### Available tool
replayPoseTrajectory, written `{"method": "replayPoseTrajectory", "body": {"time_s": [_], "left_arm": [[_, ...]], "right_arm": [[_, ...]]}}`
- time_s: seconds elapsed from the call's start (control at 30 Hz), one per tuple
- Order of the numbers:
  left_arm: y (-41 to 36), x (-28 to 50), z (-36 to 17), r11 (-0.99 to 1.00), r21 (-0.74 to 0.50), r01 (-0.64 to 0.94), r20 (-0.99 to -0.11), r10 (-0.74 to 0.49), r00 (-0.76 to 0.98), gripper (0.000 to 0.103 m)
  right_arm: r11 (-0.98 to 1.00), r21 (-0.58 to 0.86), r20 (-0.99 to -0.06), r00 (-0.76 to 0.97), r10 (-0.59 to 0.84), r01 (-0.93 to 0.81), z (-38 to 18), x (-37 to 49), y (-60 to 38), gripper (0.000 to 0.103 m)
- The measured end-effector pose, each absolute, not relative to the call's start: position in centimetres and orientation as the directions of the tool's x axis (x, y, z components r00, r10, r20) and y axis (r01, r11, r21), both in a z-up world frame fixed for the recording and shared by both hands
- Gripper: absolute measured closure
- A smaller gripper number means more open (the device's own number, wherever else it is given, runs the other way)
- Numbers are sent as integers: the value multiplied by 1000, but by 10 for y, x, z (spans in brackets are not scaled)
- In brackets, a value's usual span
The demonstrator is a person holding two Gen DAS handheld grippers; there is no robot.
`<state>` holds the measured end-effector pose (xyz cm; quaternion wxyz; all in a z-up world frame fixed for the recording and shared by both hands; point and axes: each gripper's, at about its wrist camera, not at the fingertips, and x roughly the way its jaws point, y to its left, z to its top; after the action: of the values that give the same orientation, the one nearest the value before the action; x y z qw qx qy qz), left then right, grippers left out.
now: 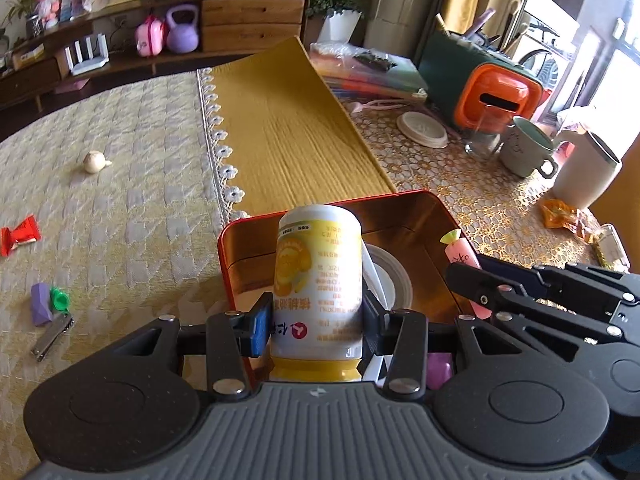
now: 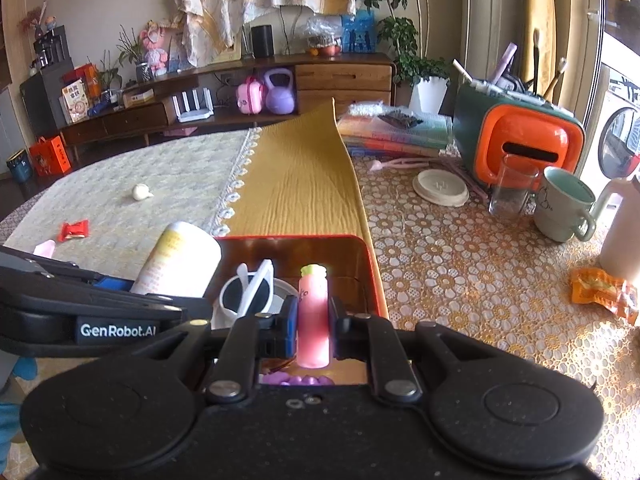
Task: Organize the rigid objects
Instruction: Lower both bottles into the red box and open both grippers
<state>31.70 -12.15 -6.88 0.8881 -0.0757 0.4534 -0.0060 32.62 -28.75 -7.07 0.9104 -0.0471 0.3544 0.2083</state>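
Clearly the drop-off step is in hand: the left gripper (image 1: 316,316) is clamped on a white-and-yellow printed plastic bottle (image 1: 318,280) and the right gripper (image 2: 313,316) is closed tight on a slim pink tube with a pale green cap (image 2: 313,320) — both poised over the red-rimmed, copper-lined metal tin (image 1: 436,216). Next, I judge, each must lower and let go in turn, since white-framed sunglasses (image 2: 248,286) already crowd the tin's floor — open room lies mostly along the far wall.
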Motion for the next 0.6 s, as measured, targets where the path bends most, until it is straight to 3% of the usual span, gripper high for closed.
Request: {"method": "replayPoseTrajectory", "body": {"time_s": [0.6], "left_arm": [[-123, 331, -88, 990, -138, -12, -829, -109, 549, 58]], "right_arm": [[912, 44, -708, 631, 317, -408, -93, 334, -280, 85]]}}
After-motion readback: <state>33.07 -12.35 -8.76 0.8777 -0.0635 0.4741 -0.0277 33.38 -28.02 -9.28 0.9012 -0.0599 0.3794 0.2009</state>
